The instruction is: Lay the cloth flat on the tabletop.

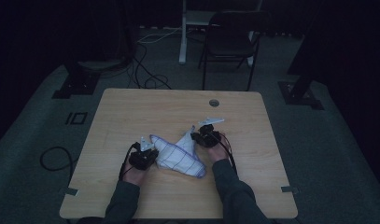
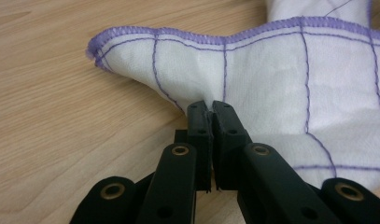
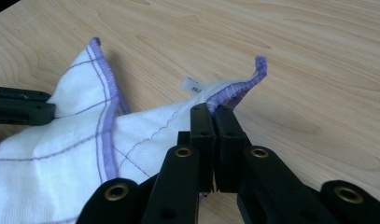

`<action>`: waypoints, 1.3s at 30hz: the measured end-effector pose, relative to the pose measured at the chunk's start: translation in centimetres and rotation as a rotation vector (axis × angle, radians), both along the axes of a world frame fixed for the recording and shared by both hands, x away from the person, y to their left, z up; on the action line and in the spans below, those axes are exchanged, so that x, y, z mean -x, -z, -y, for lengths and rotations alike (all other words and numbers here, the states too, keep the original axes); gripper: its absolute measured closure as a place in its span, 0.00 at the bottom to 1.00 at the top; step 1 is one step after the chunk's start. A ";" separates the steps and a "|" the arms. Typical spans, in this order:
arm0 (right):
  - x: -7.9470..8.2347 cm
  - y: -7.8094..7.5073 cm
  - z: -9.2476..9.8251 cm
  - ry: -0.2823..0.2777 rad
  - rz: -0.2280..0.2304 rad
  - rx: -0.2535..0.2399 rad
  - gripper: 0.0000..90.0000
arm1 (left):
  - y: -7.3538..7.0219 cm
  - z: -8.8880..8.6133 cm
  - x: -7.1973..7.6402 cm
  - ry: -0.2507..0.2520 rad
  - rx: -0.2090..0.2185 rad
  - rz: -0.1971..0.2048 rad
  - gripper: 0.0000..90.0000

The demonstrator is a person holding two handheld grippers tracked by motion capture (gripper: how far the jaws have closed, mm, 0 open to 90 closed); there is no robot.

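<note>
My white woven cloth (image 2: 290, 88) with thin purple grid lines and a purple overlock-stitched hem looks soft and matt, slightly nubby. My left gripper (image 2: 211, 109) and right gripper (image 3: 211, 114) are matt black plastic with brass-coloured metal rivets. The light wooden table (image 3: 318, 56) shows smooth, faintly satin grain.

Cloth (image 1: 177, 156) lies on the table (image 1: 131, 107), between both grippers, chair (image 1: 229, 39) behind
</note>
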State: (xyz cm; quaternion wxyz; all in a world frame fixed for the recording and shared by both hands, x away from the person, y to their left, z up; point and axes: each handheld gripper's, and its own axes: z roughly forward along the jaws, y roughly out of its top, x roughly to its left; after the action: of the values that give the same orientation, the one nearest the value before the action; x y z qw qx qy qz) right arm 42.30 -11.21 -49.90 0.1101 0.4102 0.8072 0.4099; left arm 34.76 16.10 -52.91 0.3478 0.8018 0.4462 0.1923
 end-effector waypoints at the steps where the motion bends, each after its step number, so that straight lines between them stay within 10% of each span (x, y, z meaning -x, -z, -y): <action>1: 0.0 -0.1 0.2 0.005 0.000 -0.001 0.99 | 0.0 -0.1 0.0 -0.003 0.000 0.000 0.97; 30: 0.8 -3.3 5.8 0.112 0.061 -0.023 0.99 | -1.1 -2.1 0.0 -0.063 0.009 0.042 0.98; 39: 1.8 -3.0 5.4 0.090 0.062 -0.018 0.99 | 0.1 -2.3 0.2 -0.070 -0.019 -0.036 0.92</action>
State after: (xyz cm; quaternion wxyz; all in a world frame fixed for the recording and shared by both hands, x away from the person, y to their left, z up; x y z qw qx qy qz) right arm 40.45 -16.62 -46.91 0.1496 0.4340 0.7807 0.4241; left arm 34.54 18.40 -52.96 0.3253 0.7923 0.4783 0.1940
